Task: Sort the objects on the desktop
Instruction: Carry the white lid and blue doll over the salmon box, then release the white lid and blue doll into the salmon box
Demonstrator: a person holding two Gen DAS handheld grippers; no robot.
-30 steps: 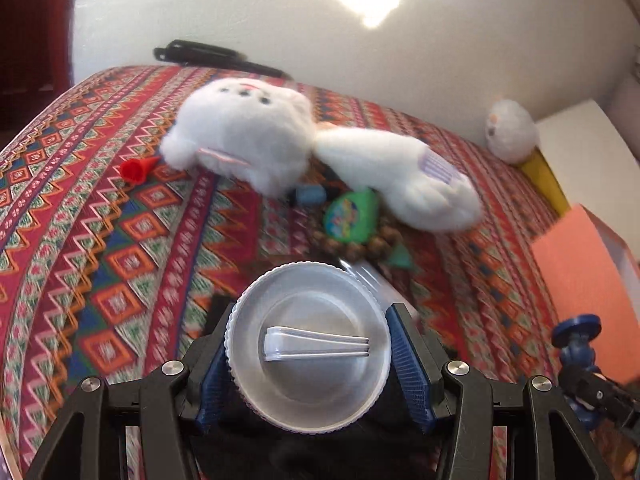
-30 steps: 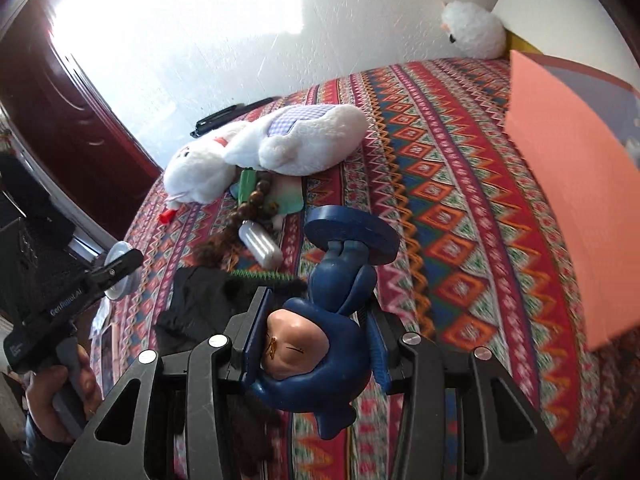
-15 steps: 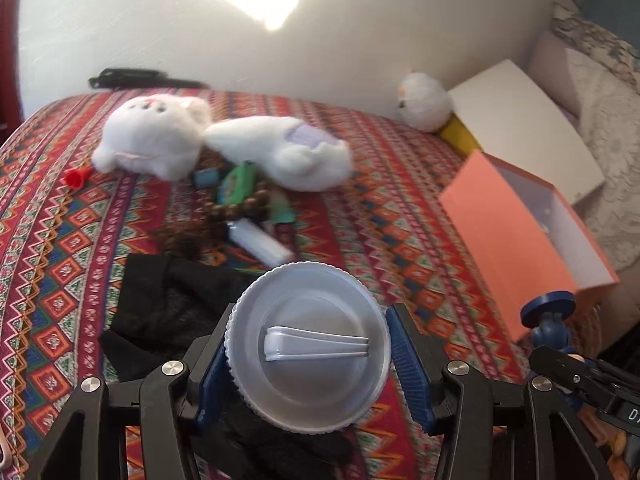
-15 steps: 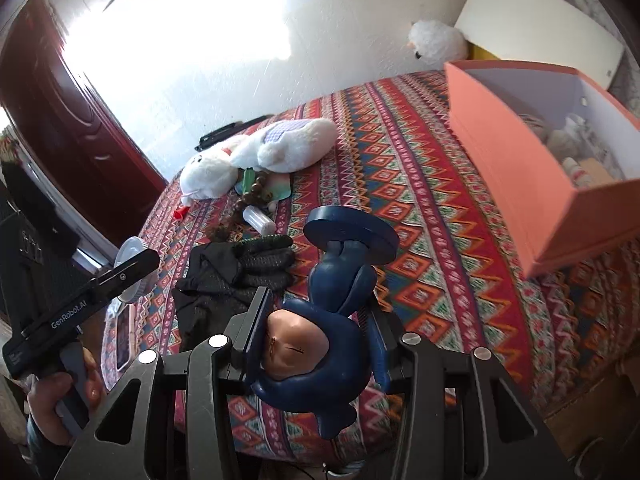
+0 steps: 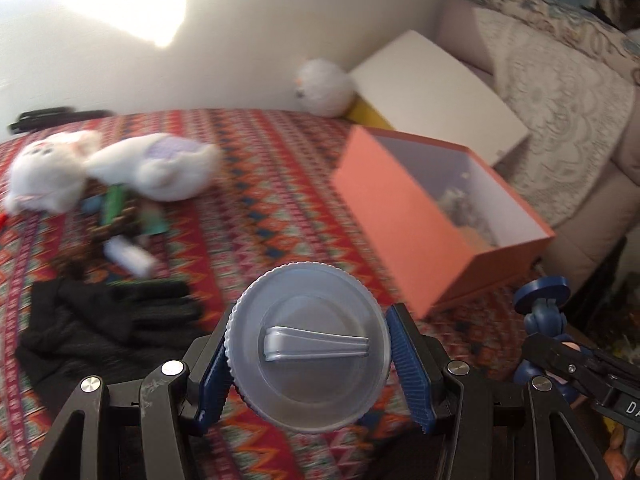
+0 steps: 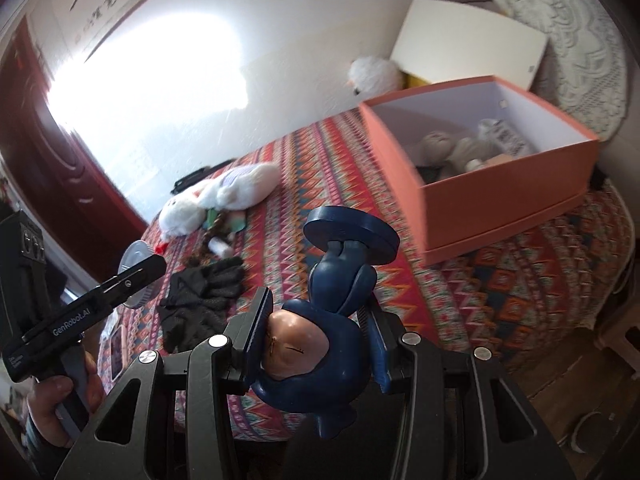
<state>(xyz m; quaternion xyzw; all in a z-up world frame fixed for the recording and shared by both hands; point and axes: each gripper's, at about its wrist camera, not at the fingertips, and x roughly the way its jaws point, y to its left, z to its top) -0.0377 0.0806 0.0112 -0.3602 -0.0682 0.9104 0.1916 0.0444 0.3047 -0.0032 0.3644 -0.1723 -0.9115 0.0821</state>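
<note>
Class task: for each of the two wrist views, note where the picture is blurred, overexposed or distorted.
Left wrist view: white plush rabbit and patterned cloth smeared by motion, round lid sharp, wall patch blown out. Right wrist view: sharper, blue figurine crisp, orange box edge slightly blurred, wall glare, fisheye bending.

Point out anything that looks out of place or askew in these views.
The blue figurine is gripped upside down in the right gripper, its round base pointing away toward the orange box. The box's white lid leans against the cushion behind it instead of lying flat. Nothing looks spilled or broken.
</note>
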